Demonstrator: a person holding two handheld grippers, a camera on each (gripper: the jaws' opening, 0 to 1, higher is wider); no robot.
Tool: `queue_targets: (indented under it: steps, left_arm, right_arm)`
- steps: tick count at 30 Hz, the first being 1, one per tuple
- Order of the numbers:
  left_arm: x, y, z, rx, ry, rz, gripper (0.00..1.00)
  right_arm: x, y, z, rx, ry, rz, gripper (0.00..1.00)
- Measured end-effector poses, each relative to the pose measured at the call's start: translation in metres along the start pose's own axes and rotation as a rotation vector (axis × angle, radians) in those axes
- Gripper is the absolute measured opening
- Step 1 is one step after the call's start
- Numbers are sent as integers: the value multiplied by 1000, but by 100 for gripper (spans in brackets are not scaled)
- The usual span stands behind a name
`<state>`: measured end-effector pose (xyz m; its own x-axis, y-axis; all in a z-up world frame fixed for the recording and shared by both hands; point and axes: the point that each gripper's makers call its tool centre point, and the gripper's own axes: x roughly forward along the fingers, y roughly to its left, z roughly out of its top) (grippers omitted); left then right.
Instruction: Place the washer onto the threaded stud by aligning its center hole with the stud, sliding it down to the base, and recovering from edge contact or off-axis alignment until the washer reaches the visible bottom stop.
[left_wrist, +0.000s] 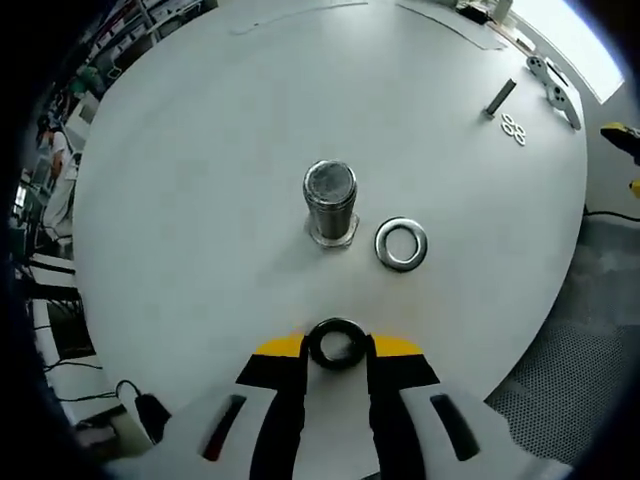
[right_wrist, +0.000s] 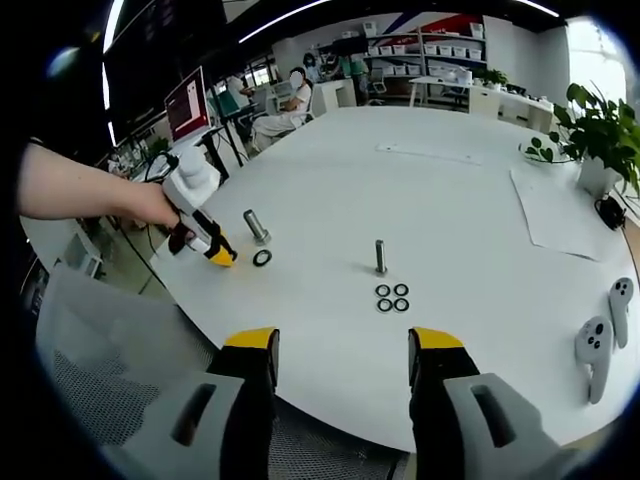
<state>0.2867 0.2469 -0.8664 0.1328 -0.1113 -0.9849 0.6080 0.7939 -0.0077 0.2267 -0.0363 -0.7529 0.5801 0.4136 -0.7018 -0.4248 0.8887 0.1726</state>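
A wide threaded stud (left_wrist: 330, 198) stands upright on its hex base on the white round table (left_wrist: 200, 200). My left gripper (left_wrist: 337, 346) is shut on a dark washer (left_wrist: 336, 325), held short of the stud, on its near side. A second, shiny washer (left_wrist: 382, 243) lies flat just right of the stud's base. In the right gripper view, a hand holds the left gripper (right_wrist: 205, 240) by the same stud (right_wrist: 256, 226) and the loose washer (right_wrist: 257, 258). My right gripper (right_wrist: 343, 350) is open and holds nothing, at the table's near edge.
A thinner stud (right_wrist: 380, 257) stands mid-table with several small washers (right_wrist: 392, 297) before it. Two game controllers (right_wrist: 600, 345) lie at the right, a paper sheet (right_wrist: 560, 210) and a potted plant (right_wrist: 600, 130) behind them. People sit at desks beyond the table.
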Motion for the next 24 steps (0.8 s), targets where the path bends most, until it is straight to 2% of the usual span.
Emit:
queue_targets:
  steps: [5, 10, 12, 14, 15, 24]
  left_arm:
    - [0, 1, -2, 13, 7, 0, 22]
    - [0, -5, -3, 24, 12, -25, 30]
    - [1, -1, -4, 64, 12, 4, 27]
    - [0, -1, -5, 37, 4, -3, 26]
    - [0, 1, -5, -1, -1, 4, 26]
    - [0, 1, -4, 15, 4, 10, 25]
  right_arm:
    - [0, 0, -1, -7, 6, 0, 54]
    - [1, 0, -1, -7, 7, 1, 54]
    - [1, 0, -1, -9, 8, 1, 54]
    - [1, 0, -1, -9, 7, 1, 54]
    - [1, 0, -1, -10, 7, 1, 54]
    - [1, 1, -2, -8, 10, 3, 54]
